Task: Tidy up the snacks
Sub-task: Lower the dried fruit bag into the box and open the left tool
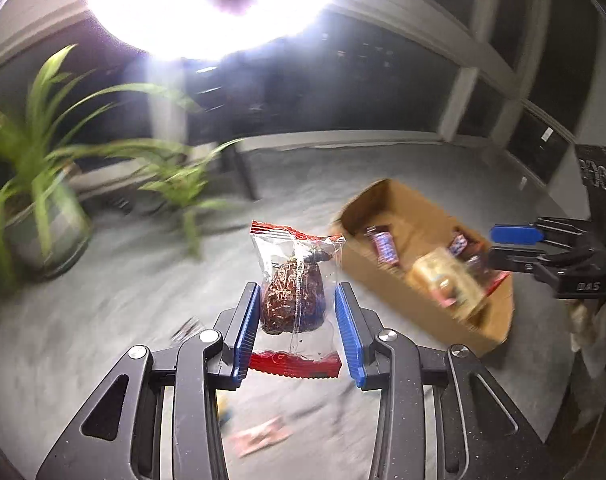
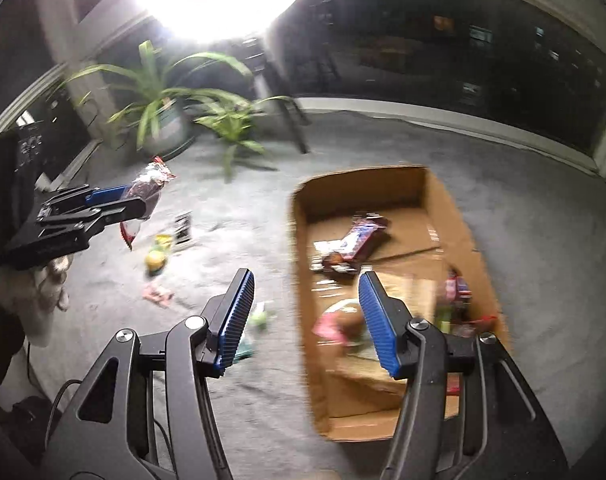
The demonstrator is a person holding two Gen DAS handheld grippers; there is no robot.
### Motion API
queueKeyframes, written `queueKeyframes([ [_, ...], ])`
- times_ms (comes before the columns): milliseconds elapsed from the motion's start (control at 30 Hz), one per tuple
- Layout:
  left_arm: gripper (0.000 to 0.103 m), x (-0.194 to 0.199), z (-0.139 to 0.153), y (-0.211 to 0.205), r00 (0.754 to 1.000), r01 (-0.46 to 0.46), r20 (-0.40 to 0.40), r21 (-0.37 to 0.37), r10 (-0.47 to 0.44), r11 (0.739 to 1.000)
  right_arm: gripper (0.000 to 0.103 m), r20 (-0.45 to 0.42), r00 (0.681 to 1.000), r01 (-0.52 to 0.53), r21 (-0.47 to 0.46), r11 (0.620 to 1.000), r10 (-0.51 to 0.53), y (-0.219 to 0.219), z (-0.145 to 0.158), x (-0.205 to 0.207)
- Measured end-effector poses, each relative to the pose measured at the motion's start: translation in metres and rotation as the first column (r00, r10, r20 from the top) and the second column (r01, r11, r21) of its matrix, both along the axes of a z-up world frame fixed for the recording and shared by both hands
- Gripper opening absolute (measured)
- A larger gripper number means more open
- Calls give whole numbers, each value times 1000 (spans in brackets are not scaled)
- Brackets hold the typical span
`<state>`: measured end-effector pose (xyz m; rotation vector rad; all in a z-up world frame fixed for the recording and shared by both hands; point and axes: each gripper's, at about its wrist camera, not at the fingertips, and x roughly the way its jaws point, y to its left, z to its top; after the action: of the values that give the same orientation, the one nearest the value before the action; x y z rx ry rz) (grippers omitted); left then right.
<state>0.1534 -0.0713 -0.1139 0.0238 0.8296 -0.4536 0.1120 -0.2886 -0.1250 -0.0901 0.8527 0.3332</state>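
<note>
Left wrist view: my left claw (image 1: 297,322) is pinched narrow on a clear plastic snack packet with red crimped ends and a wrinkly brown dried fruit inside (image 1: 294,280), held up off the grey carpet floor (image 1: 123,300). The pads only catch the loose film at the sides, so I reckon it could slide out if I swing fast.

The open brown cardboard box (image 1: 387,200) sits off to the right, already holding a few bars and packets. Worry is releasing early and landing on the carpet short of the near wall.

My right claw (image 2: 307,320) has its jaws standing apart with nothing between them, hovering over the box's left wall, so the two could bump if I come in carelessly. More loose wrappers (image 2: 157,258) lie on the floor.
</note>
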Motion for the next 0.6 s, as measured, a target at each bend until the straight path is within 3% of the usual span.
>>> queueKeyframes([
  [167,37,-16,-9,41,997,-69,-21,-26,69,997,57,-10,998,-63,-1,998,63,29,-9,-3],
  [300,37,-16,-4,39,998,-67,-11,-54,67,996,57,-18,999,-51,6,999,51,32,-13,-4],
  [467,37,-3,5,-6,999,37,18,-74,-36,997,57,-4,1000,26,23,999,-26,5,-5,-13],
  [600,36,18,6,-71,988,157,14,-99,-156,983,57,-1,996,94,20,995,-94,-21,-1,-24],
])
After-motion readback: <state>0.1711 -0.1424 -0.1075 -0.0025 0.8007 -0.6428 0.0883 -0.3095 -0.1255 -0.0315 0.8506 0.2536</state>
